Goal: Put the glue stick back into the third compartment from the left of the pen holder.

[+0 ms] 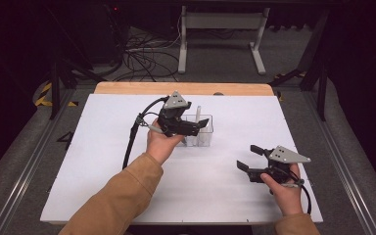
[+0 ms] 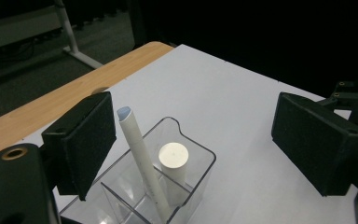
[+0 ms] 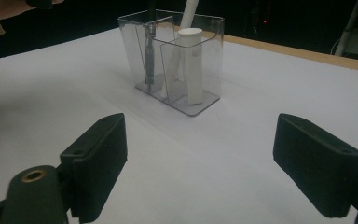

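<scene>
A clear plastic holder (image 1: 199,131) with compartments stands on the white board, right of centre toward the back. A thin white pen (image 2: 140,158) with a pale blue tip leans in it, and a short white cylinder (image 2: 173,161) stands upright beside the pen. A dark slim item (image 3: 150,56) sits in another compartment. My left gripper (image 1: 195,126) hovers just above the holder, open, its pads (image 2: 91,140) wide on either side of the pen and touching nothing. My right gripper (image 1: 249,157) rests open near the front right, pointed at the holder (image 3: 172,56), with nothing between its pads.
The white board (image 1: 103,161) lies on a wooden table whose edge (image 1: 127,88) shows at the back. Beyond it are a white desk frame (image 1: 220,29) and loose cables (image 1: 142,58) on the floor. Black cables trail from both grippers.
</scene>
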Tool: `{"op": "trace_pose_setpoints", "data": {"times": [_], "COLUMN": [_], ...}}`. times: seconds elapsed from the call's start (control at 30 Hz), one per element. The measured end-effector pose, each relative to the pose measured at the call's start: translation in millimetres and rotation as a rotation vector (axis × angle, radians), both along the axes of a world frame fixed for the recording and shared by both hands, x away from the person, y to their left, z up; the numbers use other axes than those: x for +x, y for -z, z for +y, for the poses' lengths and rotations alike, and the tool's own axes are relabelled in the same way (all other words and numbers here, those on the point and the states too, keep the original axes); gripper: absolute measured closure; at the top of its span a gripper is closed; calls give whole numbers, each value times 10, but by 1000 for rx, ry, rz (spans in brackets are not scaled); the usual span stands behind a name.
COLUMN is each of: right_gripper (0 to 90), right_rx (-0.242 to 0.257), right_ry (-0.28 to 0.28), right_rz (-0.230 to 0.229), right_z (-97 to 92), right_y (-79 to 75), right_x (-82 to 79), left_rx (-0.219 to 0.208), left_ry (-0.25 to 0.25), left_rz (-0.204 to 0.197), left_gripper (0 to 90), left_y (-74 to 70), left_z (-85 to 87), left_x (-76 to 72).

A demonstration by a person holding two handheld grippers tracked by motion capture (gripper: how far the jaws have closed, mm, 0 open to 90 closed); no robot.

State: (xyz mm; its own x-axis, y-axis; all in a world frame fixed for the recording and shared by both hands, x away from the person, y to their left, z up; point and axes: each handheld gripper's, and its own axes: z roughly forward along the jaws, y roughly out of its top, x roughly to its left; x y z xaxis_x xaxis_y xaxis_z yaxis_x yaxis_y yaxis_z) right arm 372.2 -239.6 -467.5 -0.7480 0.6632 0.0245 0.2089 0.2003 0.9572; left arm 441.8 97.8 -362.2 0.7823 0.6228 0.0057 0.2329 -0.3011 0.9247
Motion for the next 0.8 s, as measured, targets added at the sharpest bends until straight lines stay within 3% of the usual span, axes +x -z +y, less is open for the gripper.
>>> {"op": "trace_pose_setpoints", "data": {"times": [0.23,0.47,0.8], "right_gripper": [180,176,143], "right_rx": [2,-3,-7], "right_ry": [-3,-4,-14], "right_rz": [-4,-2,-10], "right_z": [6,14,48], "right_y": [-8,-16,-40], "right_x": [-2,-19,-69], "left_rx": [-13,11,42], "left_ry": [11,22,32], "left_rz": [-25,-78,-76], "left_gripper": [128,91,42], "left_y": [-85,-159,-84], "left_z": [93,301,674], "left_x": [-92,-258,-521]}}
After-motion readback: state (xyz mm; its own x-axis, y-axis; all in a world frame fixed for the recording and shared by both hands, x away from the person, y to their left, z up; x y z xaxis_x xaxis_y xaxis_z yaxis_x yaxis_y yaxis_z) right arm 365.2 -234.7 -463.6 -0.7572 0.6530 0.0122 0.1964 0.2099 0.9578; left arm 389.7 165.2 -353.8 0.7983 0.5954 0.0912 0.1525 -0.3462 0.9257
